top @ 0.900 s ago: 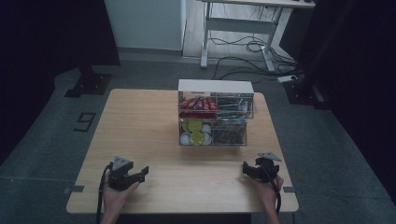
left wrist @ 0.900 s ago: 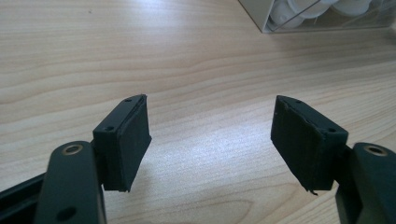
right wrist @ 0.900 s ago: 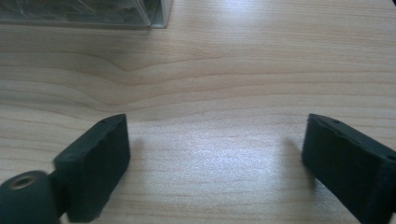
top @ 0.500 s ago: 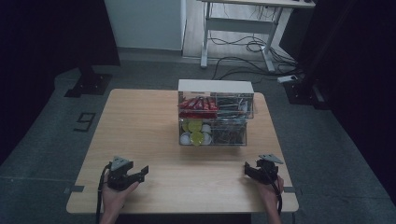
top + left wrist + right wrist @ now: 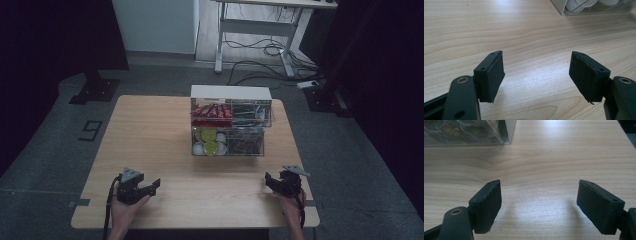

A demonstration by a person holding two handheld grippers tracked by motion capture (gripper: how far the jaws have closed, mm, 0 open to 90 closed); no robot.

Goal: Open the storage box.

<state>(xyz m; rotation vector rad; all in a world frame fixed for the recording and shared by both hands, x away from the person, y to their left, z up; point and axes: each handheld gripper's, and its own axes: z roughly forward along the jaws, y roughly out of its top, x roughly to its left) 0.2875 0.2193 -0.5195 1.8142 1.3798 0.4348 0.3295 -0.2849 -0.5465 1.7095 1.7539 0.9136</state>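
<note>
A clear two-tier organizer box stands at the middle back of the wooden table. Its top tier holds red packets and dark items; the bottom tier holds green and white round capsules. My left gripper rests near the front left edge, jaws wide open over bare wood. My right gripper rests near the front right edge, also open with nothing between its jaws. The box's lower corner with white capsules shows in the left gripper view, and a clear box corner in the right gripper view.
A white block sits right behind the organizer. Beyond the table stands a desk frame with cables on the floor. A number marking lies on the floor at the left. Bare tabletop lies between the grippers and the box.
The right gripper has shifted slightly toward the front right edge. The left gripper has barely moved.
</note>
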